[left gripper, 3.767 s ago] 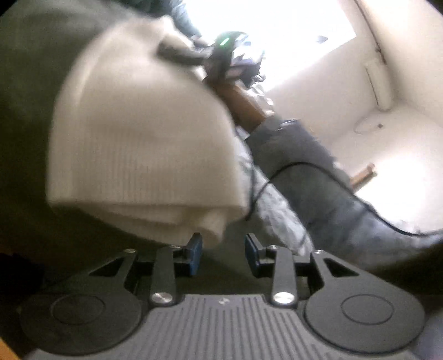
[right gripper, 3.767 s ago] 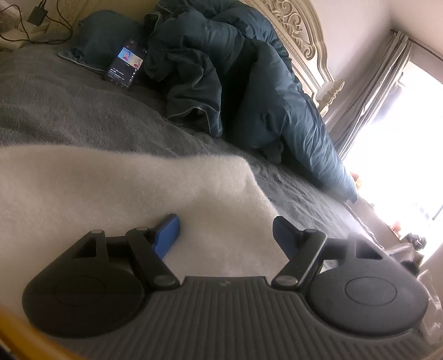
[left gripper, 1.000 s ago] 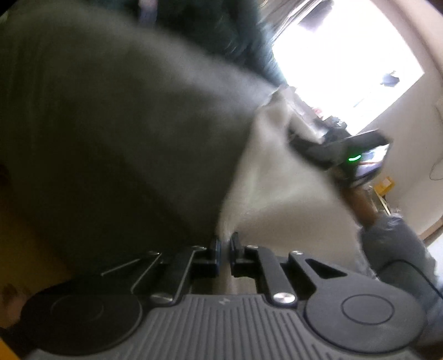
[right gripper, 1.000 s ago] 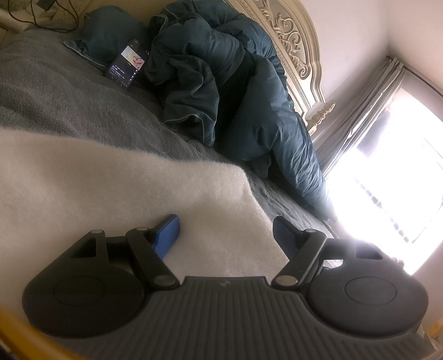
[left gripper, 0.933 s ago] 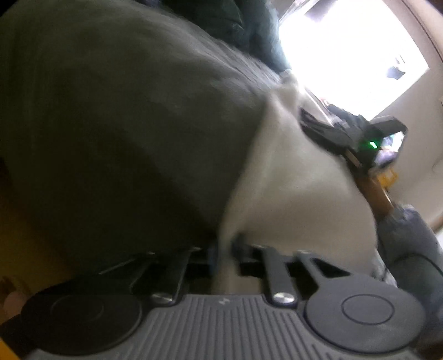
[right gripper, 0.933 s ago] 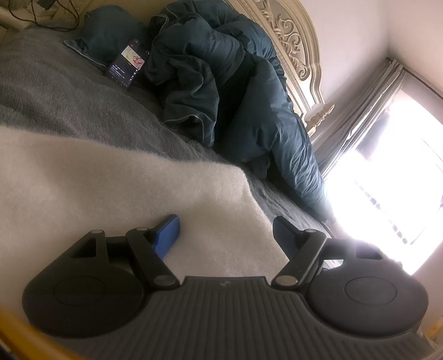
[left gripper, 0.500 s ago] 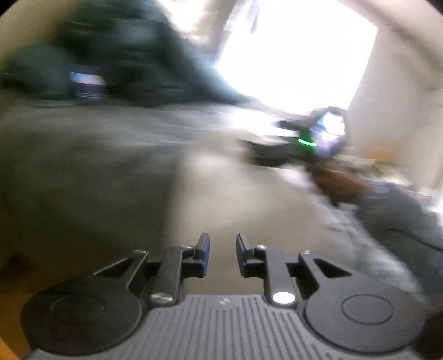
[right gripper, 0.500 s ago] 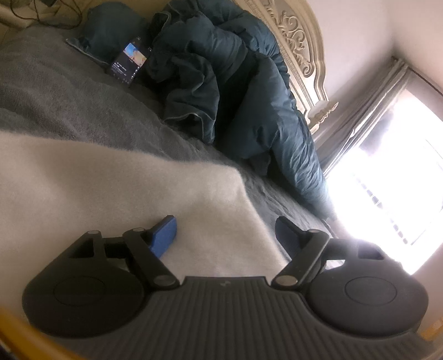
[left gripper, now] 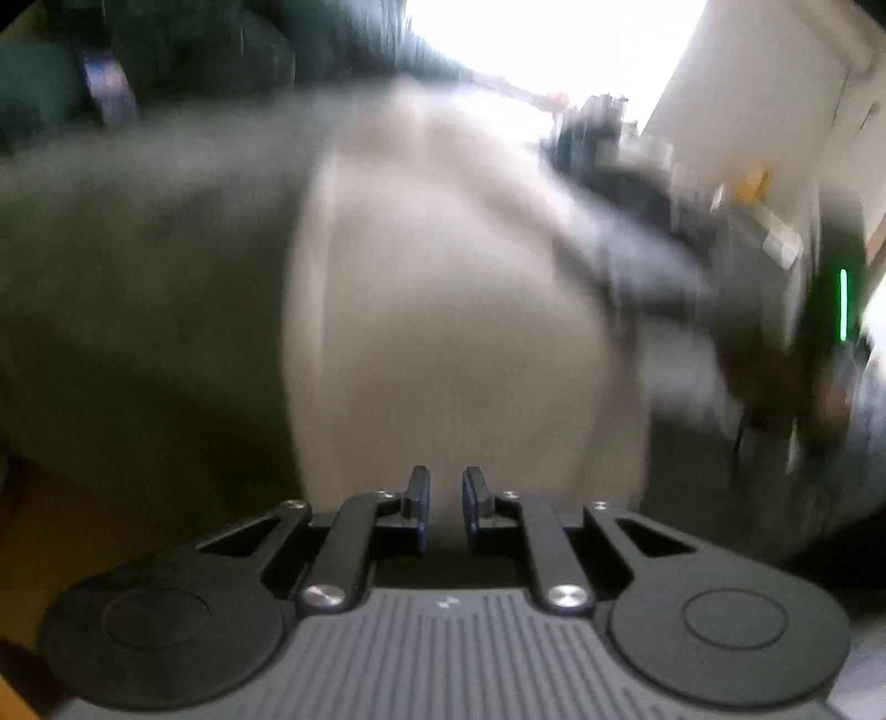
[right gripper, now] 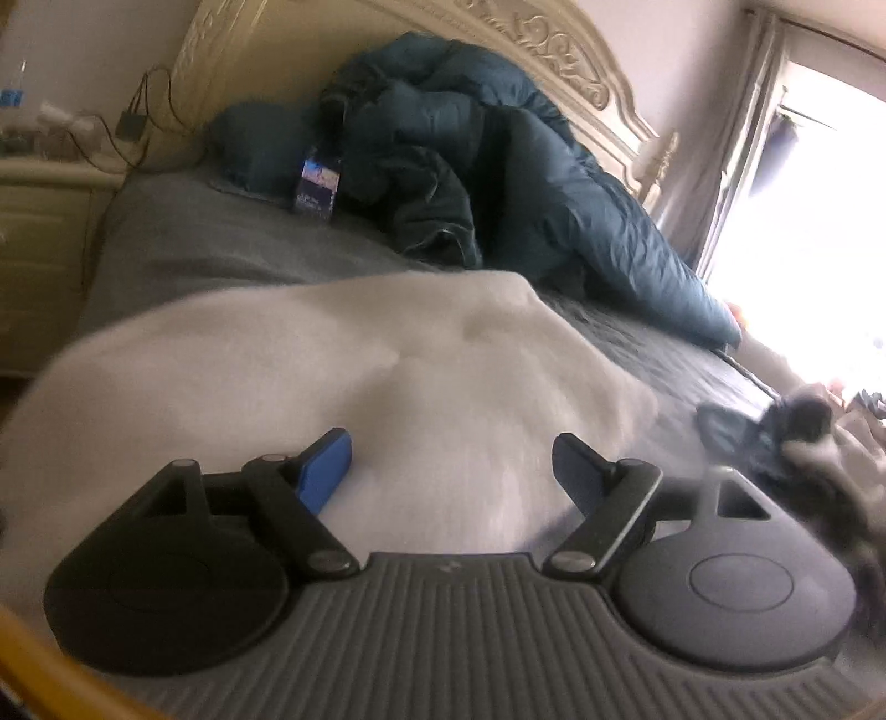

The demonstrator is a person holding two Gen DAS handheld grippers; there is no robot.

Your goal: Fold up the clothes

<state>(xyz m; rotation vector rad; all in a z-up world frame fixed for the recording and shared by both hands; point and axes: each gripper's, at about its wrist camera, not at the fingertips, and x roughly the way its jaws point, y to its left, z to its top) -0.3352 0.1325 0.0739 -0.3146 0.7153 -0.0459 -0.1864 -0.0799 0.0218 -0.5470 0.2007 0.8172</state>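
Observation:
A white knitted garment (left gripper: 443,310) lies folded on the grey bed cover (left gripper: 138,266); the left wrist view is blurred. My left gripper (left gripper: 446,501) hovers at the garment's near edge. Its jaws are closing to a narrow gap and nothing is between them. In the right wrist view the same garment (right gripper: 332,376) bulges just ahead of my right gripper (right gripper: 451,459), which stands wide open over it without gripping. The right gripper's body with a green light (left gripper: 775,310) shows at the garment's right side in the left wrist view.
A crumpled teal duvet (right gripper: 498,183) and a phone (right gripper: 317,185) lie at the head of the bed, under a carved headboard (right gripper: 554,39). A cream nightstand (right gripper: 39,232) stands on the left. Dark cloth (right gripper: 775,426) lies at the bed's right edge near a bright window.
My left gripper let go of the white garment's edge, drew back and rolled upright. My right gripper pulled back from the garment, so more of the bed shows.

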